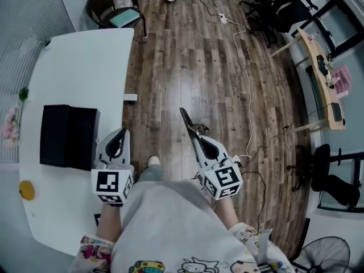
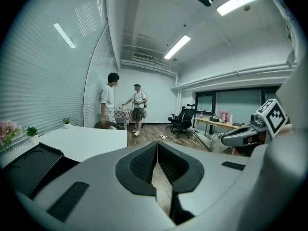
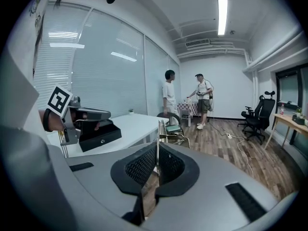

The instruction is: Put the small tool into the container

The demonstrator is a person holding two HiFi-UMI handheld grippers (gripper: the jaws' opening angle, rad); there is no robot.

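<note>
1. Small tool (image 3: 159,131) (thin, metallic) stood pinched in the right claw (image 3: 157,148), over the wooden floor (image 1: 216,67).
2. Left claw (image 2: 157,147) was pressed together, empty.
3. Black container (image 1: 68,136) sat on the white worktop (image 1: 79,67), near the left claw.

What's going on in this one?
A person holds a gripper in each hand. The right gripper is shut on a thin metal tool, over the wooden floor beside the white table. The left gripper is shut and empty. The black container sits on the table; the tool isn't in it yet.
</note>
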